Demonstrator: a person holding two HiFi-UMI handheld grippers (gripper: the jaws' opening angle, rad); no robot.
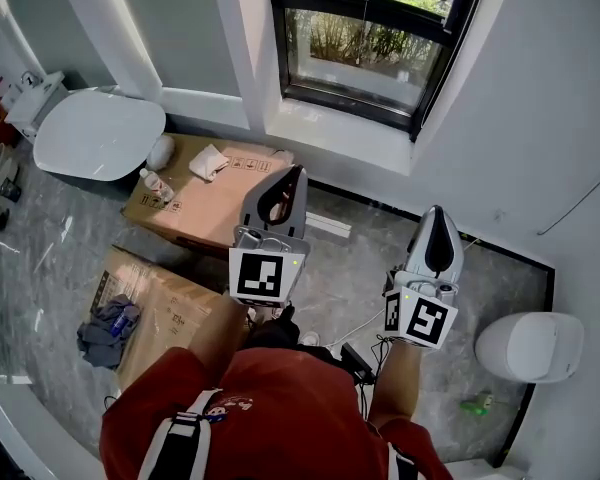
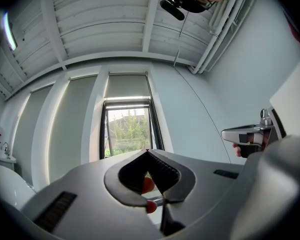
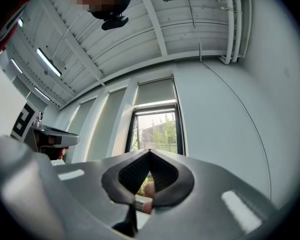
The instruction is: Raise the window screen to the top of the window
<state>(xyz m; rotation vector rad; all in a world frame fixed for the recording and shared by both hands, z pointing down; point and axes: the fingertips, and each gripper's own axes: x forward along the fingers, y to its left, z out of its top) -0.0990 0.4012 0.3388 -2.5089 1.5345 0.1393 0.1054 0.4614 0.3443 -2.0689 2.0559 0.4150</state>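
Since the window [image 1: 365, 48] is set in the far wall and neither tool is near it, the moment is judged to be one of approach, with no lift yet begun. The left gripper [image 1: 297, 172] is held out over a cardboard box [image 1: 205, 203] on the floor. The right gripper [image 1: 436, 212] is carried to its right, a little nearer to the person. Both are aimed at the window and tipped slightly upward, presumably so that the glass and what hangs above it are kept in sight.

In the left gripper view the jaws are seen pressed together at their tips, with nothing pinched between them, and the same is seen in the right gripper view. They are probably kept closed because nothing is within reach to be gripped.

The window screen [image 2: 126, 86] is taken to be the grey panel over the upper part of the opening, its bright lower edge lying across the top of the clear glass. By that reading it has not been brought fully to the top. Whether a cord, tab or rail is offered for pulling cannot be made out from here. The grippers would have to be carried further toward the far wall, and at least one opened, before the screen's edge could be taken.
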